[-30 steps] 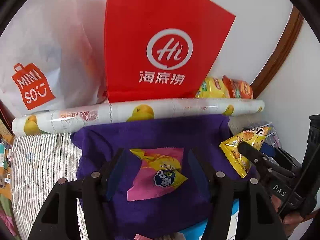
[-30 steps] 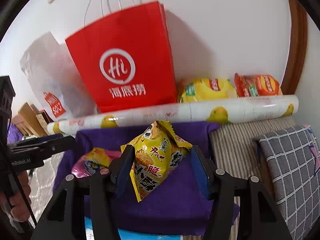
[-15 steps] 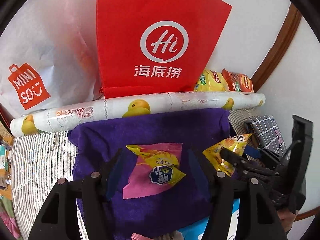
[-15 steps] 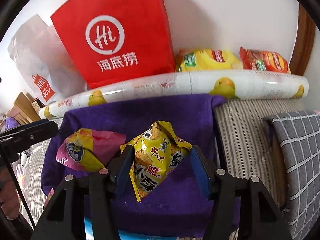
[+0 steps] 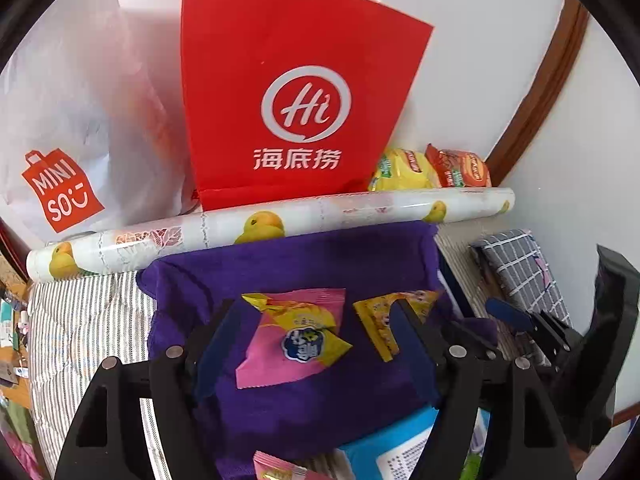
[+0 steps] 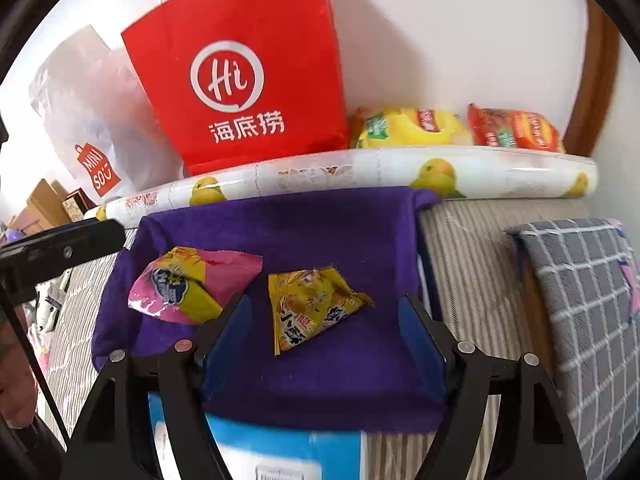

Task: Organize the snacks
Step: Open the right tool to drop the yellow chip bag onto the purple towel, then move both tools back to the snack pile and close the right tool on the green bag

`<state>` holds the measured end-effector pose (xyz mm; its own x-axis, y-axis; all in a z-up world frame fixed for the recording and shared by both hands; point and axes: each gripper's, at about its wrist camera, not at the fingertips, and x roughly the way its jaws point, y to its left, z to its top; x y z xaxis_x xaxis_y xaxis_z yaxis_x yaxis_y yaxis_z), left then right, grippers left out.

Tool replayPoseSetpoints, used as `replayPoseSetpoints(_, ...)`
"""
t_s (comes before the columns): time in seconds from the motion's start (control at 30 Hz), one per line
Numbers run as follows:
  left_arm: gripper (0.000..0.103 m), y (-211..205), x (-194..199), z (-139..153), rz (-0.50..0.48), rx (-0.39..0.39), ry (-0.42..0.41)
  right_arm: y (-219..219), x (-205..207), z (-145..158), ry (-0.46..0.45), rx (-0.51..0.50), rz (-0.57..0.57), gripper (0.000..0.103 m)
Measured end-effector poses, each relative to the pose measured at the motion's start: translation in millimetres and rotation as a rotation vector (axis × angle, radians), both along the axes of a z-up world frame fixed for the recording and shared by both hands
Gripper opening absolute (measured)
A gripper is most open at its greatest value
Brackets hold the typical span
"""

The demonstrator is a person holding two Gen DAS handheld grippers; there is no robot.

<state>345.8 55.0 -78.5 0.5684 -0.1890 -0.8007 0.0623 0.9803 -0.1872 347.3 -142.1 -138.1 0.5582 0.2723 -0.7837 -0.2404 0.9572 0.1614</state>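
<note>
A pink and yellow snack packet lies on the purple cloth, between the jaws of my left gripper. Those jaws are opening and the pads stand clear of the packet. To its right on the cloth lies a yellow snack packet. My right gripper hovers over it with jaws opening, and neither pad touches the packet. In the left wrist view the yellow packet is partly hidden behind my own right finger. The pink packet also shows in the right wrist view.
Behind the cloth lies a duck-print roll. Past it stand a red paper bag and a white plastic bag, beside yellow and orange chip bags. A checked cushion sits right. A blue box lies near.
My right gripper has let go of the yellow packet, which now lies flat on the purple cloth. Both pairs of jaws stand wider than before. The pink packet stays on the cloth.
</note>
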Motion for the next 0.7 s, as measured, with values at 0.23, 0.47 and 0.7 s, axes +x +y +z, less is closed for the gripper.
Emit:
replayPoseSetpoints(0.23,0.076,-7,-16,20,-0.025,-0.038,-0.038,-17,-48,26,-0.061,-0.012,-0.097,0.076)
replayPoseSetpoints(0.47,0.076,-12,-50,28,-0.021,-0.093,-0.04,-36,-97,48,-0.079,-0.063,-0.152,0.076)
replayPoseSetpoints(0.7,0.076,-11,-100,17,-0.013,-0.093,0.003,-47,-144,53,-0.115,-0.035,-0.173,0.076)
